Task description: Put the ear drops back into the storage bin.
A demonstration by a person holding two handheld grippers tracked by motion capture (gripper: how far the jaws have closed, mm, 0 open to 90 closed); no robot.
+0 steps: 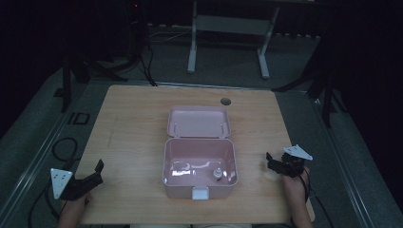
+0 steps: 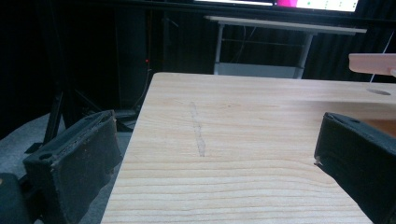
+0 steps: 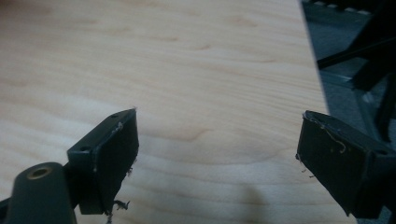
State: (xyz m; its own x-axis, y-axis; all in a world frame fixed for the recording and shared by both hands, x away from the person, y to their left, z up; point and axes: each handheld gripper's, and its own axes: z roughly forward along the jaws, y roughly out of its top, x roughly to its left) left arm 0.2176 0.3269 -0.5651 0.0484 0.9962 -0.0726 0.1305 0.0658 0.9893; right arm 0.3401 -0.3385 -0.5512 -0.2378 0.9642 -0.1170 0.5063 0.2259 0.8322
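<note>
A pink plastic box (image 1: 200,167) stands open in the middle of the wooden table (image 1: 133,137), its lid (image 1: 198,122) laid back behind it. A small white round object (image 1: 217,174) lies inside, near the front right. My left gripper (image 1: 97,172) rests at the table's front left corner, open and holding nothing; in the left gripper view its jaws stand wide apart over bare wood (image 2: 219,140), with the box's pink edge (image 2: 371,63) at far right. My right gripper (image 1: 271,161) sits right of the box, open over bare wood (image 3: 210,84).
A round cable hole (image 1: 225,101) sits near the table's far edge. The table's right edge (image 3: 315,70) lies close to my right gripper. Cables (image 1: 62,147) trail on the floor at left. A white table frame (image 1: 228,38) stands beyond.
</note>
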